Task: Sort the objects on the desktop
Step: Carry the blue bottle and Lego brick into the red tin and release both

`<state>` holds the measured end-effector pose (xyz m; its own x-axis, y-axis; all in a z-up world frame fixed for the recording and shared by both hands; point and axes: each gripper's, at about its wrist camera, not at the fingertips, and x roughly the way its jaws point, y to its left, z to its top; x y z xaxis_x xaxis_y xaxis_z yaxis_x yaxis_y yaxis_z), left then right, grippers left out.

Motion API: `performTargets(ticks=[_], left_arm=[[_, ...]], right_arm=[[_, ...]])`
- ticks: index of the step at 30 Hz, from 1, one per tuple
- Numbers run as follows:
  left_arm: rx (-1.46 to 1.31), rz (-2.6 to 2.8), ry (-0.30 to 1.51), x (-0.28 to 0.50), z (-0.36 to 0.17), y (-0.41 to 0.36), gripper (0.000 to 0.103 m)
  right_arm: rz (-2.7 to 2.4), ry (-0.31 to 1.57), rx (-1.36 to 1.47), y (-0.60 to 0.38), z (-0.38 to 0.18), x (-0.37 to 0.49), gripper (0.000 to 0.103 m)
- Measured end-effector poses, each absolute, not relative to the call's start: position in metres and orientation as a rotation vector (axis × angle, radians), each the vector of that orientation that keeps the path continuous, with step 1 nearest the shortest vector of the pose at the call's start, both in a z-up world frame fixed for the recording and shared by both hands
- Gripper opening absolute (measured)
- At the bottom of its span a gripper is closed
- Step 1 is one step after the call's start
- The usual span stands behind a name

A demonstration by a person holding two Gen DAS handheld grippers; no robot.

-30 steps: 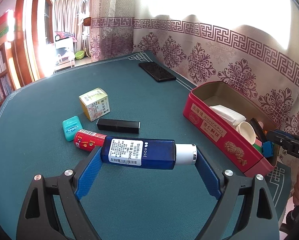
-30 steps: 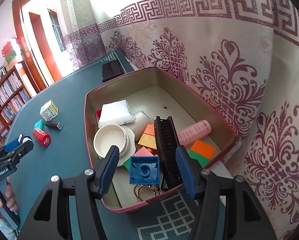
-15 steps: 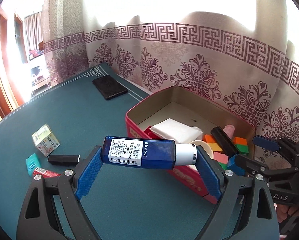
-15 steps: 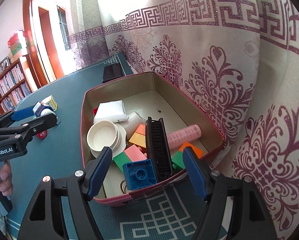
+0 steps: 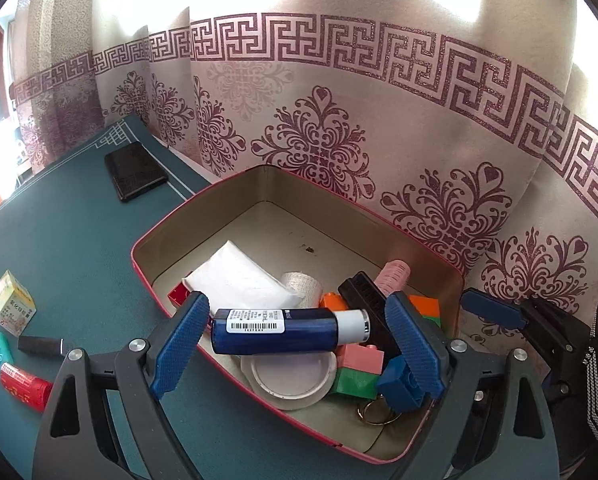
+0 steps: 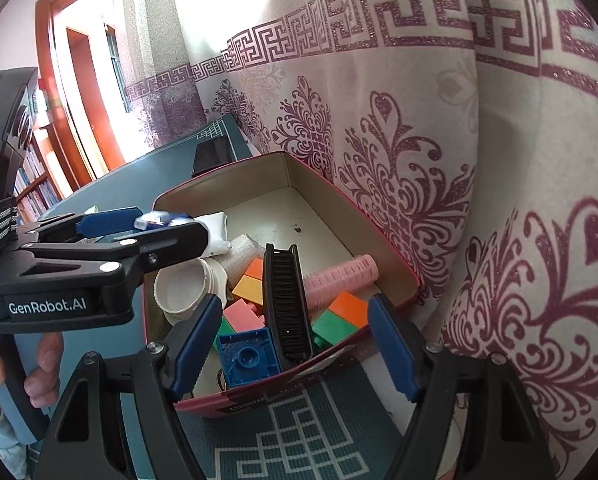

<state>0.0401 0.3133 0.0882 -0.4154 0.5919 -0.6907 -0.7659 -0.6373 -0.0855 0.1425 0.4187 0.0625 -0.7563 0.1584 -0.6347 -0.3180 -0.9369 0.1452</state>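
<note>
The left gripper's (image 5: 295,340) jaws stand apart around the blue bottle (image 5: 275,330), crosswise between them over the red tin's (image 5: 147,268) near end (right gripper (image 6: 293,346) open, empty, just beside).

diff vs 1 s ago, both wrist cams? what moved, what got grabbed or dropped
The left hand-held gripper carried the blue bottle from over the table to above the red tin; the bottle now sits loose between its fingers. The right hand-held gripper opened wider, letting go of the blue block, and hardly moved. The tin's contents, the phone and the small things on the table stayed put.
</note>
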Motion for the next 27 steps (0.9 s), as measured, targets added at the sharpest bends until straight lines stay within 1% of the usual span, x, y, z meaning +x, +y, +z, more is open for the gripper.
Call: performTargets(ticks=[15,27], left_arm=[[-0.901,2.184,0.287,0.034,0.092,0.287,0.093],[-0.959,2.307,0.225,0.021,0.085,0.235,0.092]], right_arm=[[2.711,0.361,-0.953,0.412,0.062,0.142,0.08],[2.732,0.362,-0.949,0.399,0.066,0.142,0.08]])
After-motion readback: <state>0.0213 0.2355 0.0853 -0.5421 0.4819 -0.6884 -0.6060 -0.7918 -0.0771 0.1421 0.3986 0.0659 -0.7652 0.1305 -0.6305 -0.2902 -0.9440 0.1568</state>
